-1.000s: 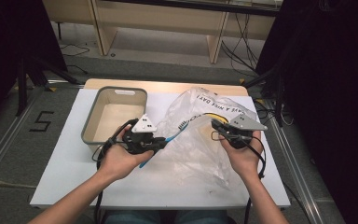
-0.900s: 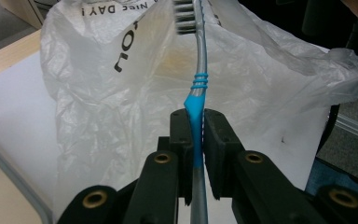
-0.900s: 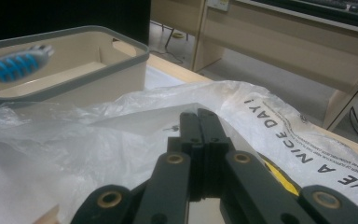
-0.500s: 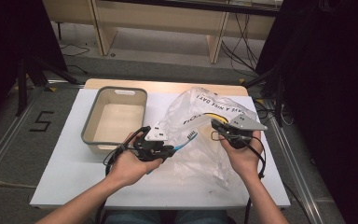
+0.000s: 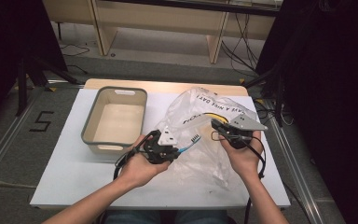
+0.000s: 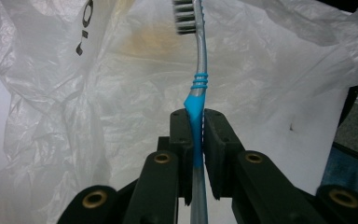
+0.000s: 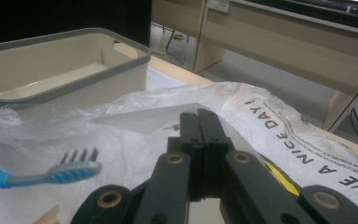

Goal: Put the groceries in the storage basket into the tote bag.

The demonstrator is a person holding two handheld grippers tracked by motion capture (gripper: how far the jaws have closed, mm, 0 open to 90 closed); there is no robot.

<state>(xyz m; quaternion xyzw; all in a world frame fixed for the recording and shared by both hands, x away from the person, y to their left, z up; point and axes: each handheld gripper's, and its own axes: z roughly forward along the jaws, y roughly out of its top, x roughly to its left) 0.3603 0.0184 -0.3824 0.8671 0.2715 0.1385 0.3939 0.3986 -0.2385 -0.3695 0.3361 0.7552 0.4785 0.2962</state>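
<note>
On the white table (image 5: 74, 177), a crumpled clear plastic bag (image 5: 205, 116) with black printed lettering lies between the person's two hands, and a beige tub with a grey rim (image 5: 114, 116) stands just to its left. The left gripper (image 5: 175, 150) is clamped on a blue and grey toothbrush (image 5: 189, 143): in the left gripper view the handle (image 6: 196, 116) runs up between the two black jaws, which press on it from both sides, and the bristled head (image 6: 186, 16) points away over the bag (image 6: 121, 93). From above, the brush head lies level above the bag's near left part, aimed toward the other hand. The right gripper (image 5: 216, 127) is held over the bag's right side with its jaws drawn fully together; in the right gripper view (image 7: 199, 122) they meet at a fold of the plastic (image 7: 270, 121), and they seem to pinch the film, though the thin clear material makes that hard to confirm. That view also catches the toothbrush head (image 7: 72, 170) low at the left, apart from the jaws, and the tub (image 7: 60, 65) beyond the bag
</note>
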